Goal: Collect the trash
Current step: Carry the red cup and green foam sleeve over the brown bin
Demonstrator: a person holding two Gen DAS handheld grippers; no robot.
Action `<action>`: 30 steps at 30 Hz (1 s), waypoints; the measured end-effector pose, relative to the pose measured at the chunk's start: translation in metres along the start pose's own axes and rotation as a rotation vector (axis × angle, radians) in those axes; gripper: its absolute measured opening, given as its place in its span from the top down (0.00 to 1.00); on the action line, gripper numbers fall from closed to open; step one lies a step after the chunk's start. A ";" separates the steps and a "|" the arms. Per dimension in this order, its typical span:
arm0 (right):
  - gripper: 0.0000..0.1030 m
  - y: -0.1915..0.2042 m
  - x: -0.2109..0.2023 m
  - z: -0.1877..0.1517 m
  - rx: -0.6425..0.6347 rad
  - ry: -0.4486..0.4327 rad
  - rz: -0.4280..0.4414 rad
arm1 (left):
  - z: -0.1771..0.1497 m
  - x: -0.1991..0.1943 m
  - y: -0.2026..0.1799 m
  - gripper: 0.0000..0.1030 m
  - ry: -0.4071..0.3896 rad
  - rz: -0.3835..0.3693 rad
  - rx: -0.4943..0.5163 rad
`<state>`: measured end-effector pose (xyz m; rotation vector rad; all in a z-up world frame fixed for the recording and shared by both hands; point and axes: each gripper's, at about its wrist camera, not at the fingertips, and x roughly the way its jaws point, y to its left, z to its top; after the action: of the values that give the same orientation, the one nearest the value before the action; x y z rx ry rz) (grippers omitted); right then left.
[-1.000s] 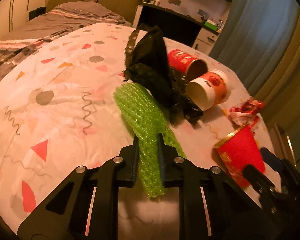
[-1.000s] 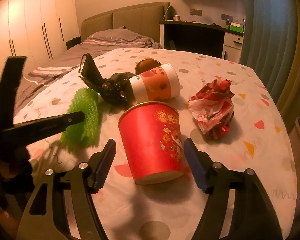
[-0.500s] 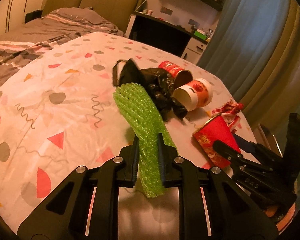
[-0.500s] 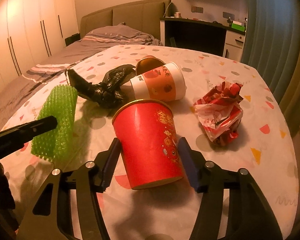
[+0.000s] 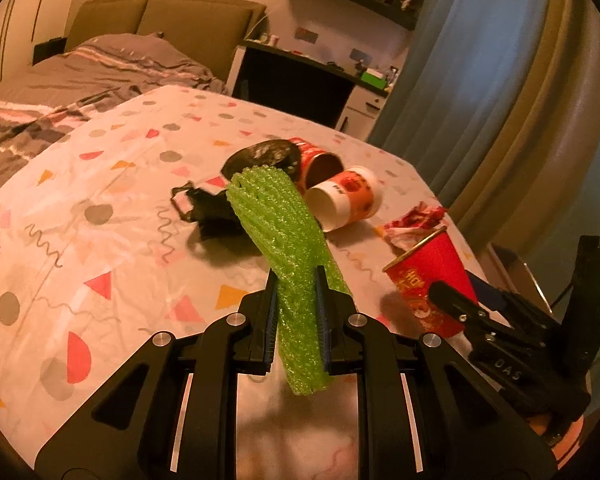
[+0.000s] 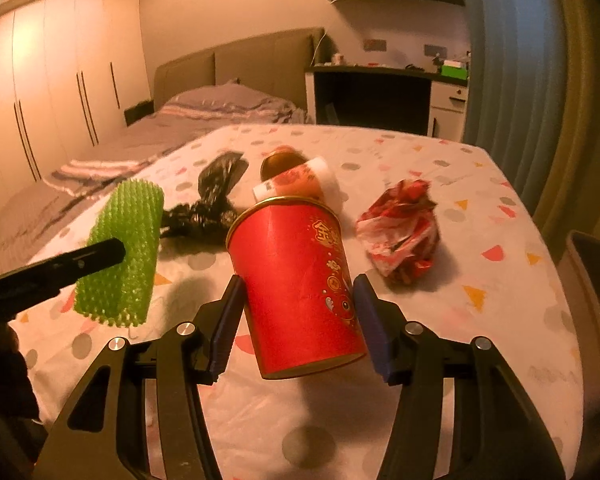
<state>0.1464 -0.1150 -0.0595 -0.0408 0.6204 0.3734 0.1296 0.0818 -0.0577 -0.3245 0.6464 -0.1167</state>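
My left gripper [image 5: 296, 276] is shut on a green foam net [image 5: 276, 216], which hangs above the patterned table [image 5: 100, 240]. The same net [image 6: 124, 248] shows at the left of the right wrist view, with one left finger [image 6: 80, 260] across it. The right gripper [image 6: 298, 284] is shut on a red paper cup [image 6: 292, 240]. Both blue pads press its sides, and the cup is tilted and off the cloth. In the left wrist view the cup [image 5: 428, 272] is at the right.
On the table lie a black plastic bag [image 6: 208, 208], a white and orange cup [image 6: 296, 178] on its side, a red tube [image 5: 320, 160] behind it and a crumpled red wrapper [image 6: 400, 236]. A grey container [image 6: 592, 264] stands off the table's right edge. A bed lies behind.
The right jaws have closed onto the red cup and lifted it, tilted, off the table. My left gripper has risen and pulled back with the green net.
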 end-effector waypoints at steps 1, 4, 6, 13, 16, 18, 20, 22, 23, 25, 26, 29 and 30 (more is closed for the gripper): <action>0.47 -0.002 -0.004 0.000 0.006 -0.009 -0.003 | 0.000 -0.001 -0.003 0.85 -0.004 -0.005 0.006; 0.47 -0.009 -0.020 0.001 0.030 -0.042 -0.013 | 0.001 -0.004 -0.014 0.85 -0.011 -0.019 0.028; 0.47 -0.014 -0.029 0.001 0.045 -0.063 -0.021 | 0.002 -0.005 -0.024 0.85 -0.014 -0.030 0.048; 0.47 -0.045 -0.065 -0.003 0.108 -0.129 -0.072 | 0.005 -0.002 -0.071 0.85 -0.024 -0.072 0.141; 0.47 -0.059 -0.080 -0.006 0.134 -0.153 -0.105 | 0.006 0.002 -0.094 0.85 -0.026 -0.099 0.182; 0.47 -0.068 -0.089 -0.008 0.150 -0.168 -0.124 | 0.007 0.004 -0.110 0.85 -0.029 -0.116 0.207; 0.47 -0.078 -0.099 -0.010 0.167 -0.184 -0.148 | 0.007 0.007 -0.128 0.85 -0.031 -0.139 0.234; 0.47 -0.088 -0.109 -0.013 0.185 -0.201 -0.168 | 0.007 0.010 -0.145 0.85 -0.035 -0.159 0.259; 0.47 -0.093 -0.112 -0.014 0.191 -0.207 -0.177 | 0.006 0.011 -0.152 0.85 -0.036 -0.167 0.267; 0.47 -0.102 -0.121 -0.017 0.209 -0.223 -0.200 | 0.006 0.013 -0.166 0.85 -0.037 -0.186 0.288; 0.47 -0.107 -0.124 -0.018 0.218 -0.228 -0.207 | 0.005 0.015 -0.173 0.85 -0.037 -0.196 0.300; 0.47 -0.124 -0.135 -0.022 0.249 -0.246 -0.238 | 0.004 0.022 -0.197 0.85 -0.035 -0.223 0.334; 0.47 -0.128 -0.137 -0.023 0.256 -0.250 -0.245 | 0.004 0.025 -0.204 0.85 -0.033 -0.230 0.346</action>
<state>0.0759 -0.2825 -0.0091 0.1718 0.4060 0.0579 0.1504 -0.1146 -0.0015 -0.0649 0.5433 -0.4376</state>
